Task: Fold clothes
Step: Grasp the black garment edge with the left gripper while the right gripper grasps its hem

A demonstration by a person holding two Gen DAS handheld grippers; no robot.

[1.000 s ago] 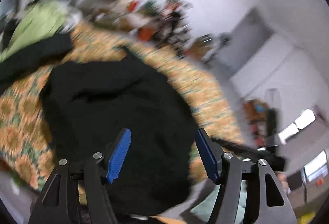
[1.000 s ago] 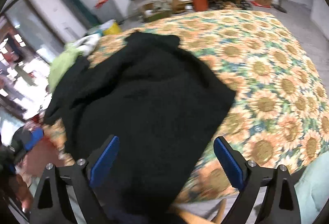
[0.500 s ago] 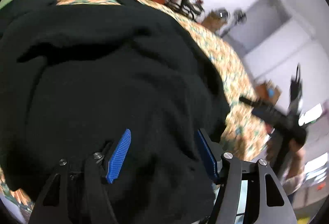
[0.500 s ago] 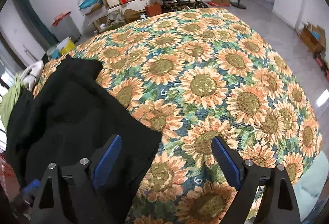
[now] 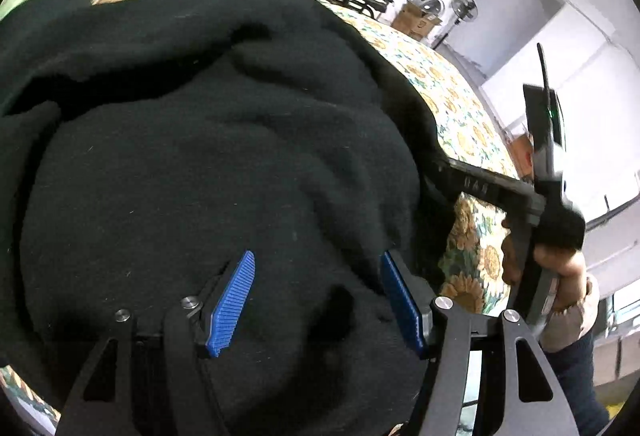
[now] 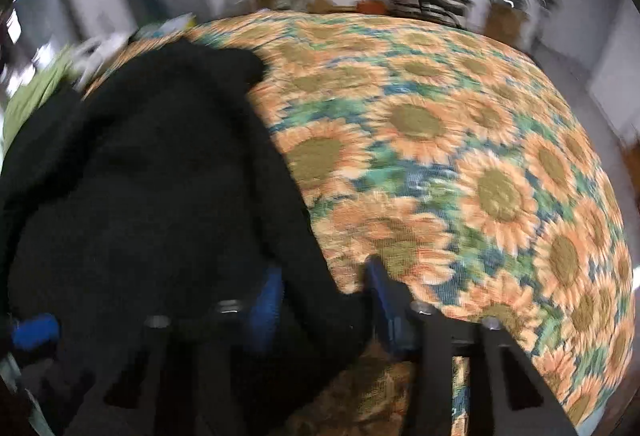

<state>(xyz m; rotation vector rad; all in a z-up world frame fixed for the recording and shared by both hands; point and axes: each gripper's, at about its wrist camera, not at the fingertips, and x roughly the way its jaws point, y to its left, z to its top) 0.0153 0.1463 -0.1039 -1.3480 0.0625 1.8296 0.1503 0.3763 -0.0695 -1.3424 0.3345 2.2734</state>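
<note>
The jaws of the left gripper (image 5: 316, 300) are spread apart and hang just over the black garment (image 5: 208, 155), with its dark cloth below and between them. The jaws of the right gripper (image 6: 324, 300) stand closer together with the garment's right edge between them, but the blur hides whether they pinch it. The garment lies rumpled on the sunflower bedspread (image 6: 460, 163), on its left part, and its long axis runs away from both cameras toward the far clutter. No writing on it can be read.
</note>
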